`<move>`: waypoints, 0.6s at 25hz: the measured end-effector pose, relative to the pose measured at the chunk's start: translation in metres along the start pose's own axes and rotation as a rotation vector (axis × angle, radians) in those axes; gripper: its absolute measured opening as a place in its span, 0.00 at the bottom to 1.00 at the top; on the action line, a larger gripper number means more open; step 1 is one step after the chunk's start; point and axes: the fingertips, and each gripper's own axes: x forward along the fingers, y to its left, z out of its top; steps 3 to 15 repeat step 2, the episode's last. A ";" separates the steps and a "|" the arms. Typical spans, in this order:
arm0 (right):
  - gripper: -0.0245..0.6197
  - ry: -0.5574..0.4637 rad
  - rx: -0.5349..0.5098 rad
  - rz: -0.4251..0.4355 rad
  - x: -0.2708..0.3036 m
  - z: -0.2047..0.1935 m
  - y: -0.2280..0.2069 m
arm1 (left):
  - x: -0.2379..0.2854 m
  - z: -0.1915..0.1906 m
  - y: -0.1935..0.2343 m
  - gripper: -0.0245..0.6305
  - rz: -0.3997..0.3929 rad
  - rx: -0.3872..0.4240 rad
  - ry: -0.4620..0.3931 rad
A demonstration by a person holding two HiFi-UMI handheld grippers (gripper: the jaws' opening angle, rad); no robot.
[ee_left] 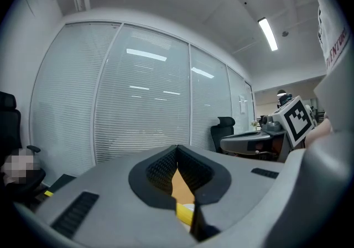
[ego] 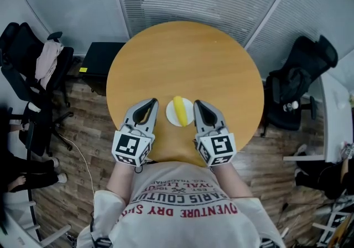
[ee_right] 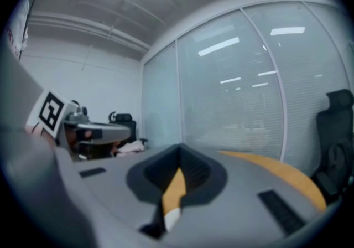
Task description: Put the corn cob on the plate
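Note:
The yellow corn cob (ego: 180, 110) lies on a small white plate (ego: 171, 117) near the front edge of the round wooden table (ego: 188, 58). My left gripper (ego: 150, 102) rests just left of the plate, shut and holding nothing. My right gripper (ego: 197, 103) sits just right of it, also shut and empty. In the left gripper view the closed jaws (ee_left: 177, 150) fill the lower frame, and a bit of the corn cob (ee_left: 185, 213) shows through the gap below them. In the right gripper view the shut jaws (ee_right: 180, 148) frame a sliver of table and the plate (ee_right: 171, 219).
Black office chairs stand left (ego: 33, 64) and right (ego: 301, 83) of the table. A low black cabinet (ego: 102, 61) sits at the table's back left. Glass walls with blinds run behind the table. A white desk (ego: 334, 114) is at the far right.

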 end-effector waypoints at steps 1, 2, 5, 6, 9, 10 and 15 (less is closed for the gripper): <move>0.08 -0.001 0.000 -0.001 0.001 0.000 -0.001 | 0.001 0.000 0.001 0.09 0.001 0.001 -0.001; 0.08 -0.001 0.000 -0.002 0.003 0.001 -0.001 | 0.002 0.001 0.002 0.09 0.002 0.001 -0.002; 0.08 -0.001 0.000 -0.002 0.003 0.001 -0.001 | 0.002 0.001 0.002 0.09 0.002 0.001 -0.002; 0.08 -0.001 0.000 -0.002 0.003 0.001 -0.001 | 0.002 0.001 0.002 0.09 0.002 0.001 -0.002; 0.08 -0.001 0.000 -0.002 0.003 0.001 -0.001 | 0.002 0.001 0.002 0.09 0.002 0.001 -0.002; 0.08 -0.001 0.000 -0.002 0.003 0.001 -0.001 | 0.002 0.001 0.002 0.09 0.002 0.001 -0.002; 0.08 -0.001 0.000 -0.002 0.003 0.001 -0.001 | 0.002 0.001 0.002 0.09 0.002 0.001 -0.002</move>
